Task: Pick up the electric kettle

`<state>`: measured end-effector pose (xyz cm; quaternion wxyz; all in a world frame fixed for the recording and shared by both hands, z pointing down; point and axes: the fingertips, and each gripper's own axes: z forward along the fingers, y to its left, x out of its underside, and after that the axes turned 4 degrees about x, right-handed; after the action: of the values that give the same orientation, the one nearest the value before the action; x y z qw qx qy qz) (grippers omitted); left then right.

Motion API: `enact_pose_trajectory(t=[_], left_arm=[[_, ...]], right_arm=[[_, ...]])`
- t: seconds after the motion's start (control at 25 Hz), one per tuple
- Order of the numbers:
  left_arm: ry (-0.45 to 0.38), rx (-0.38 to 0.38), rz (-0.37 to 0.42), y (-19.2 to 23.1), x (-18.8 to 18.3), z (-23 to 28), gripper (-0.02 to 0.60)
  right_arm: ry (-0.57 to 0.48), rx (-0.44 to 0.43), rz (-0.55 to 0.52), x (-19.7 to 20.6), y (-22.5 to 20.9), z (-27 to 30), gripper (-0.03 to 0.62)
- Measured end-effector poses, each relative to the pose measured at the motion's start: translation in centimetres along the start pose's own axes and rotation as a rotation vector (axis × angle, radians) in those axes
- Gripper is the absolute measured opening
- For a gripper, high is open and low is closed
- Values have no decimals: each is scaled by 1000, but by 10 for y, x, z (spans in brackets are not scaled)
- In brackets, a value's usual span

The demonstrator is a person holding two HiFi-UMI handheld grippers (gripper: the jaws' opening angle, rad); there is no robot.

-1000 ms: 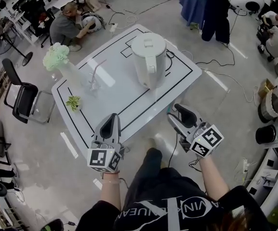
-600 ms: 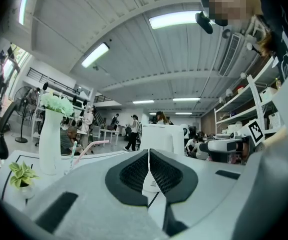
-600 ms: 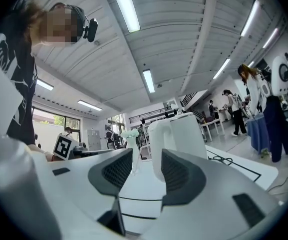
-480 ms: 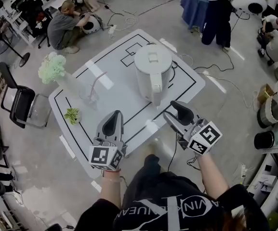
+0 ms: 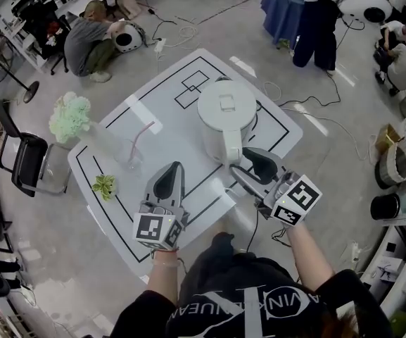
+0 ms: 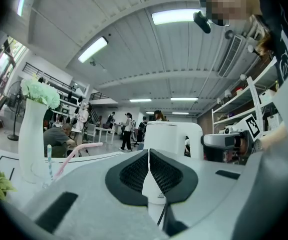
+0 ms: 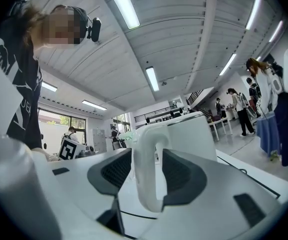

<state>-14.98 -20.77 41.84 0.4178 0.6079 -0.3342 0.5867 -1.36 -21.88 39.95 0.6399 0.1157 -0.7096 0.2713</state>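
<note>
The white electric kettle (image 5: 225,111) stands on the white table (image 5: 167,129), its handle (image 5: 232,148) turned toward me. My right gripper (image 5: 238,160) is level, and its jaws are opening on either side of the handle (image 7: 146,169); the handle fills most of the gap and I see no pad pressing on it. My left gripper (image 5: 170,170) hovers over the table's near edge, left of the kettle (image 6: 169,136), with its pads (image 6: 134,171) closed together on nothing.
A white vase of pale flowers (image 5: 72,116), a glass with a pink straw (image 5: 134,151) and a small green plant (image 5: 105,186) stand on the table's left side. A black chair (image 5: 21,159) is beside it. People and cables occupy the floor beyond.
Both grippers have moved forward toward the kettle. The right gripper's jaws have come from short of the handle to either side of it.
</note>
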Motion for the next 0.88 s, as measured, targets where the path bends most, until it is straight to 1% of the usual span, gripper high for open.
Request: enact_pose_trajectory(t=[0.32,0.64,0.76,0.88], left_arm=[[-1,30,0,19,-1,24,14],[-2,65,-1,25,2,39,14],[3,64,-6,27,5,39,14],[-2,58,-5,29,4,40,14]], right_arm=[[21,-72,-9,-1,8,29,176],[17,-75,-6,0,8,38,176],[29,-87,-6,2,10,43,172],[24,-101,-5,2,10,47,152]])
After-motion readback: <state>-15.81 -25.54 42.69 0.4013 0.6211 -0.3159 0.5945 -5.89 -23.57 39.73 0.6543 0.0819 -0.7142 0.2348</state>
